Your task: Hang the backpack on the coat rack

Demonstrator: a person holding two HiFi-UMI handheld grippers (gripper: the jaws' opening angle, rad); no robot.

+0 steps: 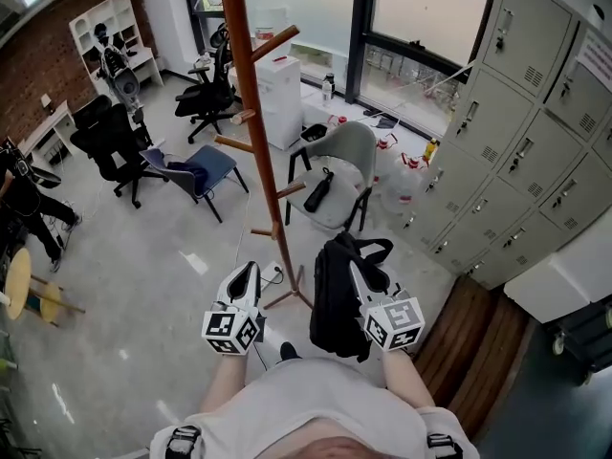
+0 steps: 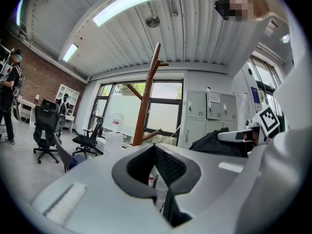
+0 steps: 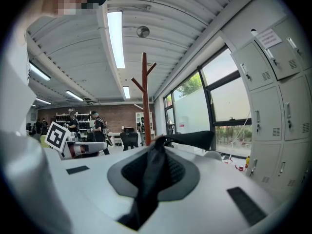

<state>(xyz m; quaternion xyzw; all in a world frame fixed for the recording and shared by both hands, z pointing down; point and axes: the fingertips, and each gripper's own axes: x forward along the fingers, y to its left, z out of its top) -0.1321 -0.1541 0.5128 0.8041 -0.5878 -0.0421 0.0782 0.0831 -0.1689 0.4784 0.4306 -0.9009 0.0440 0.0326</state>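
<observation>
The brown wooden coat rack (image 1: 251,113) rises straight ahead of me, with pegs sticking out at several heights. It also stands ahead in the left gripper view as the coat rack (image 2: 146,106) and in the right gripper view as the coat rack (image 3: 145,101). The black backpack (image 1: 335,304) hangs just right of the rack's base. My right gripper (image 1: 356,268) is shut on its top strap (image 3: 148,189), whose loop (image 3: 192,139) sticks out past the jaws. My left gripper (image 1: 251,268) is level beside the pole; its jaws (image 2: 155,150) meet with nothing between them. The backpack (image 2: 214,143) shows to its right.
A grey chair (image 1: 349,156) with a dark item on its seat stands behind the rack. Grey lockers (image 1: 516,142) line the right side. Black office chairs (image 1: 206,94), a blue chair (image 1: 206,165) and a white cabinet (image 1: 277,94) stand farther back. A person (image 1: 19,199) is at far left.
</observation>
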